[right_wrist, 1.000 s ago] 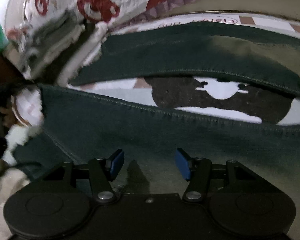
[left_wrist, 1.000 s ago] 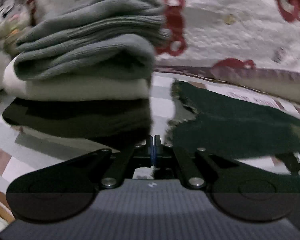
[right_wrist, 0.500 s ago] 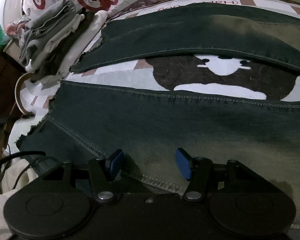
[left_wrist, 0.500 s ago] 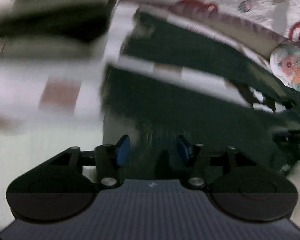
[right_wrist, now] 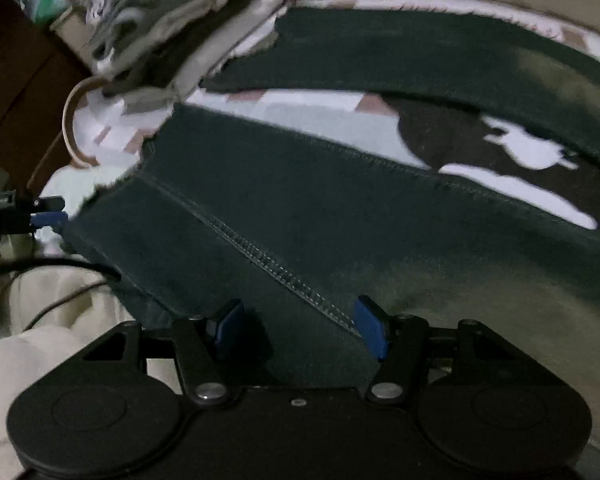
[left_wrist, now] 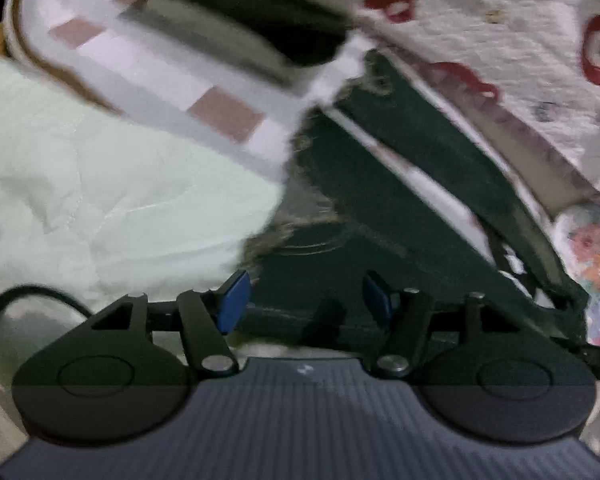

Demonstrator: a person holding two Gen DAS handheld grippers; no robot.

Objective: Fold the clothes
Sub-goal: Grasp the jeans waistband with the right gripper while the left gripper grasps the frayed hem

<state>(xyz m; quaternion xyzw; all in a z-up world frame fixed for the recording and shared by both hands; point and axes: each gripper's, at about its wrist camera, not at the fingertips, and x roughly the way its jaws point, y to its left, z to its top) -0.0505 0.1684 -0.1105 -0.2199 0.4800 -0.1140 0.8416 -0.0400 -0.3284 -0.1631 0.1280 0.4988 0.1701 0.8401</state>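
- A bed sheet (right_wrist: 300, 110), checked white, grey and pink, is carrying everything here.
- Dark jeans (right_wrist: 340, 220) are lying spread across it, legs apart.
- A stack of folded clothes (right_wrist: 160, 24) is sitting near the hems.
- A quilt with red bears (left_wrist: 500, 40) is bunching alongside.

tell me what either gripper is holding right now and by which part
Nothing is held. The left gripper, whose jaws have just been opening, and the right gripper both stand open over the dark jeans, their pads clear of the cloth.
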